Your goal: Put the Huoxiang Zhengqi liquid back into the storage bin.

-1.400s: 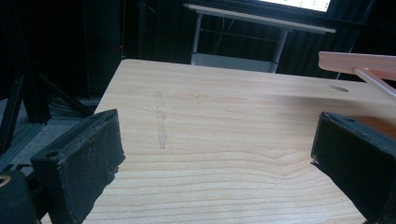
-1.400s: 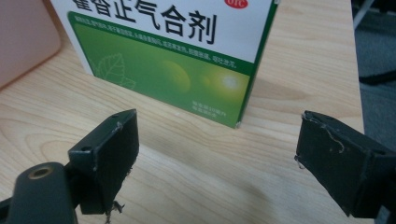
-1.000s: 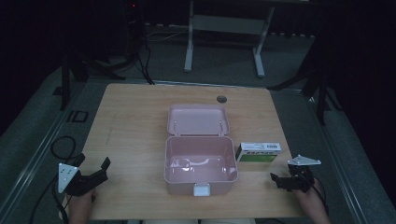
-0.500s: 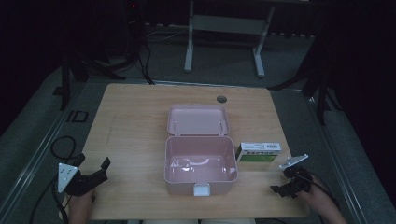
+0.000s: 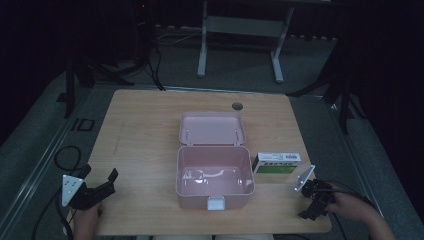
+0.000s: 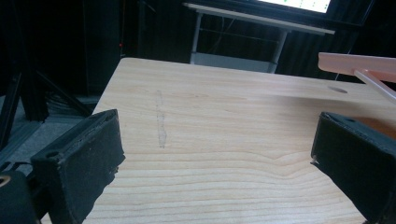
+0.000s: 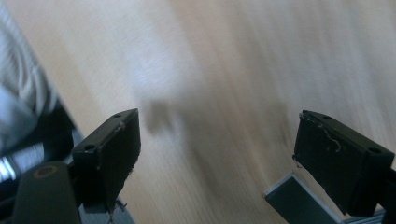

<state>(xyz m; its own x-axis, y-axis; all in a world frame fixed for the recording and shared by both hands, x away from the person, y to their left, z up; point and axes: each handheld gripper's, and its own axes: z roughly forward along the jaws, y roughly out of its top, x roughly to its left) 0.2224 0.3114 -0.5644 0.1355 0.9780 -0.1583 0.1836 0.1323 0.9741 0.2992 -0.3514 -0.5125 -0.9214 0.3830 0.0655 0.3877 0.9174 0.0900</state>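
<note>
I am seeing the pink box [image 5: 214,170] sitting lid-open mid-table [image 5: 145,135], a green-and-white carton [image 5: 276,163] just beside its right wall. My left claw [image 5: 107,182] is resting released near the front-left edge; my right claw [image 5: 310,210], also released, is tilting over the front-right corner.

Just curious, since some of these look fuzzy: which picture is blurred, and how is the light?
Right gripper view: the table is smeared by motion blur. Left gripper view: sharp wood grain, fingers crisp. High view: the table is lit, the surrounding room dark.
</note>
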